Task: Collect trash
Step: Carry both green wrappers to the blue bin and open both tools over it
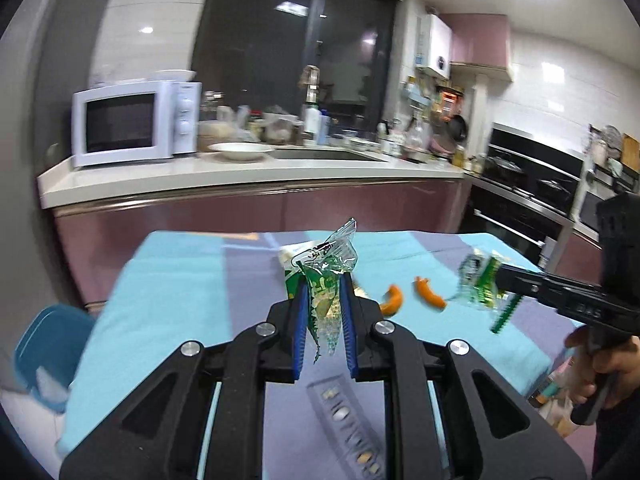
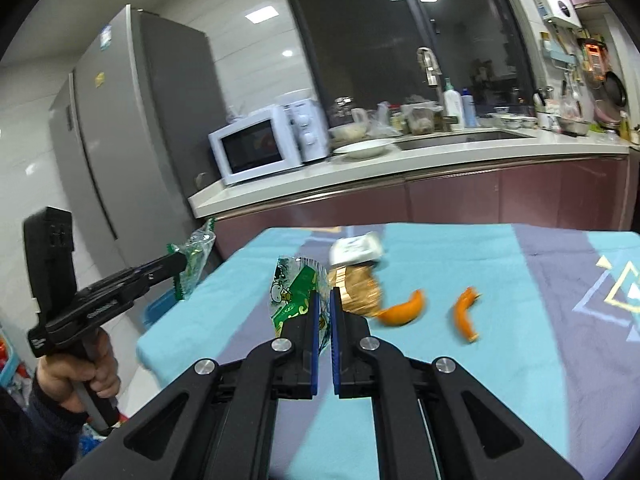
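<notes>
A: Between the blue pads of the left hand-held gripper (image 1: 324, 300), a green snack wrapper (image 1: 326, 268) is pinched, lifted clear of the bench (image 1: 180, 280).

B: And the right hand-held gripper (image 2: 325, 316)?

A: Its jaws are pressed on a second green wrapper (image 2: 294, 290), also held up off the cloth, probably so both can be carried away together.

B: What remains down there?

A: Two orange peel pieces (image 2: 402, 308) lie apart on the blue tablecloth (image 2: 500, 280), with a gold wrapper (image 2: 358, 292) and a white packet (image 2: 356, 250) behind the right jaws. A blue bin (image 1: 52, 348) sits beside the bench's left edge, likely the destination.
</notes>
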Motion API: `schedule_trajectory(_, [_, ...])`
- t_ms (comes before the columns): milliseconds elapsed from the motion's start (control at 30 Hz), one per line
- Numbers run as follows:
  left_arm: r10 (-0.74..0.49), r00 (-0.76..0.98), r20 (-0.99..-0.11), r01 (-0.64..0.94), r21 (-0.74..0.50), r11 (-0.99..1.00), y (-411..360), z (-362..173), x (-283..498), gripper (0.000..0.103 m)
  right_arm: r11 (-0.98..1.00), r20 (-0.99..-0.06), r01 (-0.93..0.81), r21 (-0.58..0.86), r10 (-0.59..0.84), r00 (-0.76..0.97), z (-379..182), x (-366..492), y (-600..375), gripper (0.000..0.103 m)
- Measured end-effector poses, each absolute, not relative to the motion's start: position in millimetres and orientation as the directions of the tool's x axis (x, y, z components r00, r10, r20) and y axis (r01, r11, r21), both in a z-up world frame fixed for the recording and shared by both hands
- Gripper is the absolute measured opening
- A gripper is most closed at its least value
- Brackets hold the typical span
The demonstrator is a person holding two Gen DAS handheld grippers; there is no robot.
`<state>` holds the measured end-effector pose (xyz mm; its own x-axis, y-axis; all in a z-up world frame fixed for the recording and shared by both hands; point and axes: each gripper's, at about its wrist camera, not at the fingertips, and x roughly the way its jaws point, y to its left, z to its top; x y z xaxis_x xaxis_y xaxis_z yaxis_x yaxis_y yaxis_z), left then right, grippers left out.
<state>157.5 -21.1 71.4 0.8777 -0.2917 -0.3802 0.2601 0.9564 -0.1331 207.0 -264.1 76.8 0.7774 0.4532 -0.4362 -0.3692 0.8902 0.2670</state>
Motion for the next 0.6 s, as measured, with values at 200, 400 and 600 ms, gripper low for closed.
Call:
schedule_trajectory(200, [-0.164, 0.914, -0.370, 0.118, -0.144, 0.982, 44, 70, 97, 0.016, 0.851, -0.439, -0.463, 0.248, 0.525, 0.729, 77, 186, -214, 0.004])
schedule_trajectory(400, [-0.038, 0.929, -0.368, -0.027, -0.168, 0.985, 117, 62, 49, 0.016, 0.786, -0.453, -0.570, 0.240, 0.610, 0.651, 76, 185, -154, 0.004])
schedule_trajectory(600, [0.068, 0.923, -0.378, -0.149, -0.189, 0.971, 183, 54, 21, 0.016, 0.719, -0.456, -0.659, 0.219, 0.673, 0.583, 82, 194, -95, 0.004])
